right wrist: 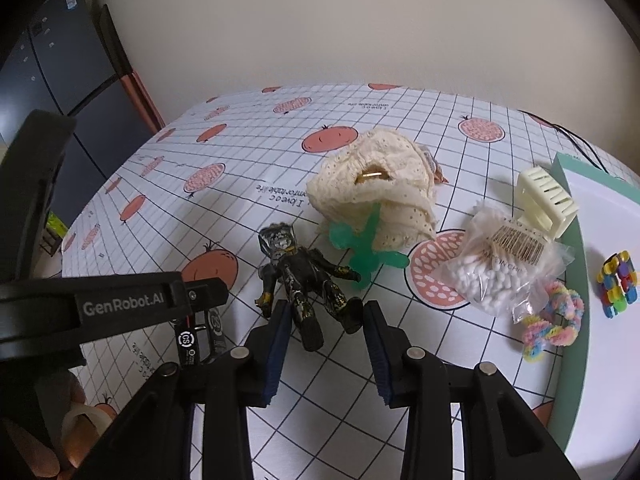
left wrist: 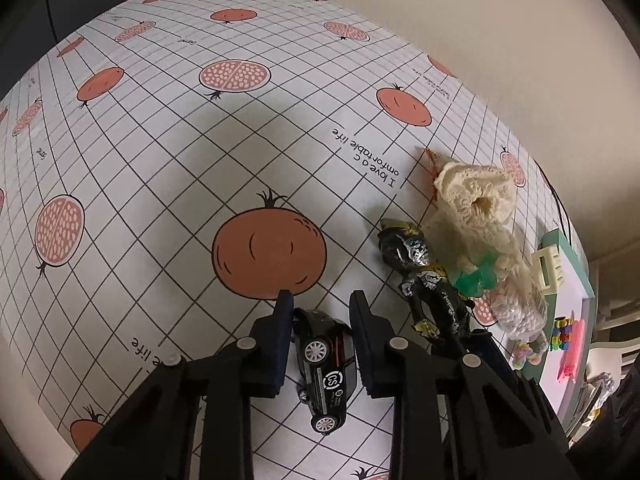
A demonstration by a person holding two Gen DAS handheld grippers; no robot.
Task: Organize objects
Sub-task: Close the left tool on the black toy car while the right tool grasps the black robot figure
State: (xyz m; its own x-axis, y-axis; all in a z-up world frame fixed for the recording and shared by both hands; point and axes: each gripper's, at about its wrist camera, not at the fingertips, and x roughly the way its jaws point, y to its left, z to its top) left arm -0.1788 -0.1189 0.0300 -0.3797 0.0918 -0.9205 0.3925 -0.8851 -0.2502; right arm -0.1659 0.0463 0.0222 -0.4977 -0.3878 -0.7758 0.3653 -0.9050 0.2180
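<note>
Car point(left wrist: 326, 364) sits between your left gripper point(left wrist: 320, 312) pads in the left wrist view, tongs roughly half open, pads flanking the roof but whether they touch is unclear. Figure point(left wrist: 428, 284) lies at 2 o'clock from the car, close by. Centre the pads on the car's doors and close slowly, since it looks likely to roll or twist out.

Right wrist view: your right gripper point(right wrist: 324, 312) hangs wide open, holding nothing, with the figure's legs between the finger tips. Lace cloth point(right wrist: 376, 188) lies at 1 o'clock from the figure, cotton swab bag point(right wrist: 500, 264) at 3 o'clock, tray point(right wrist: 576, 240) beyond at the right edge. Drop lower to straddle the torso, not the thin legs, and keep clear of the left tool at 9 o'clock.
</note>
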